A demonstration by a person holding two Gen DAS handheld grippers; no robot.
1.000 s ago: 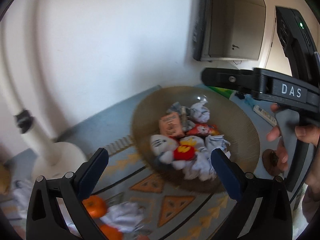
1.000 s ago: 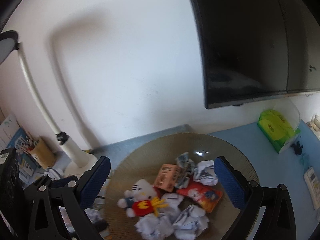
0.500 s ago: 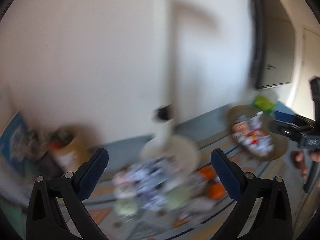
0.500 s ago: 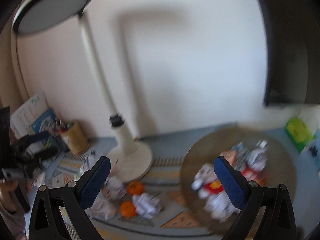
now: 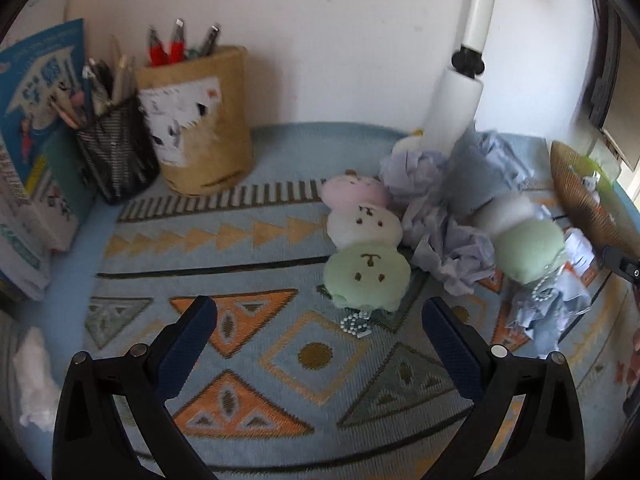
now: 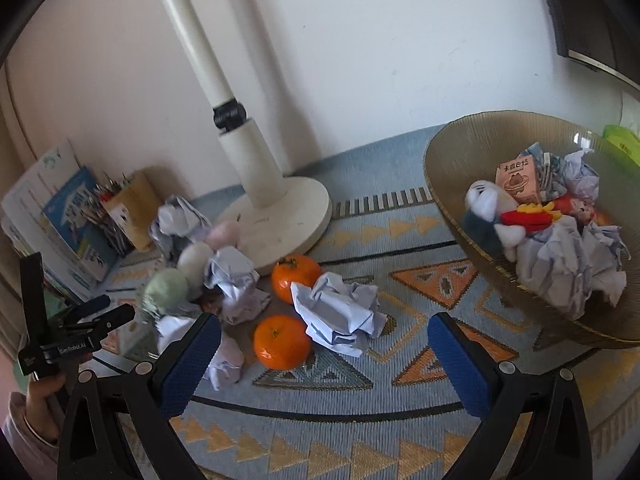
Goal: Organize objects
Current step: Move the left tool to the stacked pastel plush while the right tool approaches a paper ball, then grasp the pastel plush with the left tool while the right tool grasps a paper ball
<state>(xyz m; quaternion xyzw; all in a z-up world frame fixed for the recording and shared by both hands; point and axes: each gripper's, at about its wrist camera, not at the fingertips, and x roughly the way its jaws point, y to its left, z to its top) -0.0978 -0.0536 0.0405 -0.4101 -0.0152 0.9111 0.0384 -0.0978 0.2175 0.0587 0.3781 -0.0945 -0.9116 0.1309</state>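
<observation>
Left wrist view: your left tool hangs released, its jaws wide apart and holding nothing, above the patterned mat. Just beyond its tips lies a plush of three stacked balls, pink, white and green, with a bead chain at its near end. A second plush lies to the right among crumpled papers. Two pen pots stand far left by the wall.

From the right wrist, your right tool is released too, empty, over two oranges and a paper ball near the lamp base. At right, the bowl on the bench holds a toy, a small carton and more paper.
</observation>
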